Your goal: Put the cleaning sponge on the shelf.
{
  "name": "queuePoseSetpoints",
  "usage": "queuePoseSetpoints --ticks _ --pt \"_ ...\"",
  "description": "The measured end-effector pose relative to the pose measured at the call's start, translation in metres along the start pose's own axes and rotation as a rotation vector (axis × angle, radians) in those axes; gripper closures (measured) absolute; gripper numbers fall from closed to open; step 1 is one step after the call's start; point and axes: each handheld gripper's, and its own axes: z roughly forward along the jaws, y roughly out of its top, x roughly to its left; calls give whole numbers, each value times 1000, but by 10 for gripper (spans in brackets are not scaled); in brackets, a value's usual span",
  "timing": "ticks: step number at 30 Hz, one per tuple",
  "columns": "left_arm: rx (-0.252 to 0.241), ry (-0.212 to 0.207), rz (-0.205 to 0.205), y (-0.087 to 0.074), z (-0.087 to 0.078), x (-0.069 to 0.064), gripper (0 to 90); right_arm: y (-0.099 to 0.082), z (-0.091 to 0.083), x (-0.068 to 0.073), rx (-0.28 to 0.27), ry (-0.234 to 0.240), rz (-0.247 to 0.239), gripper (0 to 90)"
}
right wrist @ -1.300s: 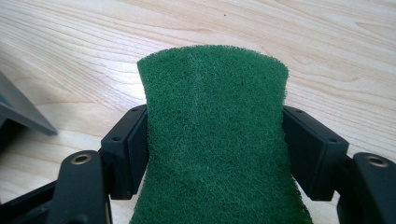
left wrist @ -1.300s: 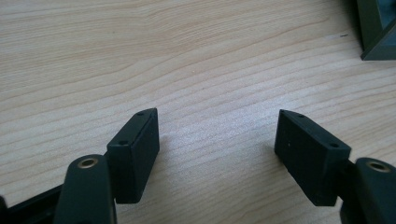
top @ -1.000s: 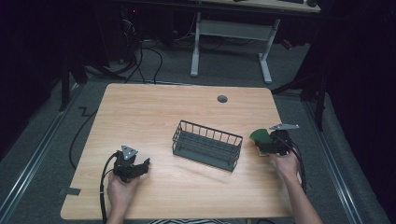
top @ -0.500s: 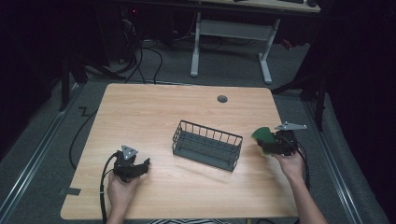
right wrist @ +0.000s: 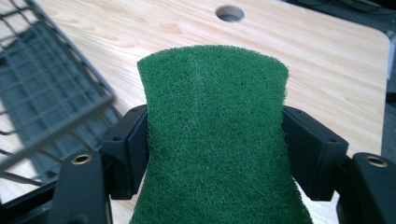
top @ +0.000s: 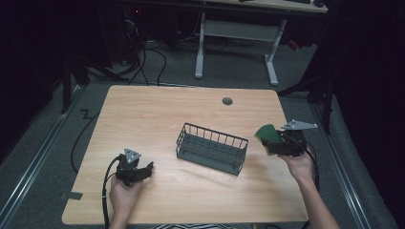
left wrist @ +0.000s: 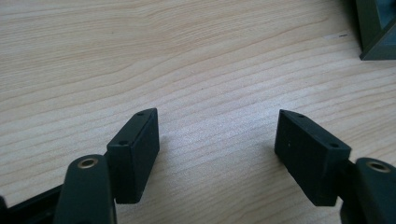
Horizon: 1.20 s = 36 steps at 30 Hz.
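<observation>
A green scouring pad (right wrist: 217, 135) stands upright between the jaws of my right gripper (right wrist: 215, 140), pinched at its sides so it bows slightly. In the high view that pad (top: 265, 136) and my right gripper (top: 282, 143) hang above the table, just right of the dark wire basket (top: 212, 148). My left gripper (top: 143, 171) rests low on the table's front left, held by a hand. Its jaws stand wide apart in the left gripper view with bare wood between them (left wrist: 217, 140). The basket's corner (left wrist: 376, 28) shows at the top right there.
The wooden table (top: 157, 114) has a round cable hole (top: 227, 101) near its far edge. A cable trails from each gripper off the front. Beyond the table are a white desk frame (top: 239, 43) and floor cables; the right edge lies close to my right hand.
My right gripper has lifted the green pad up off the table and stays beside the basket's right end. The left gripper has not moved.
</observation>
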Motion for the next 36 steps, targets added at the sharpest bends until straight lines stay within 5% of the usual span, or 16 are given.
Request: queuePoseSetpoints --ticks 21,36 --pt "0 -2 0 0 0 0 311 47 -5 38 -34 96 -126 304" --pt "0 -2 -1 0 0 0 311 64 21 67 19 175 -221 303"
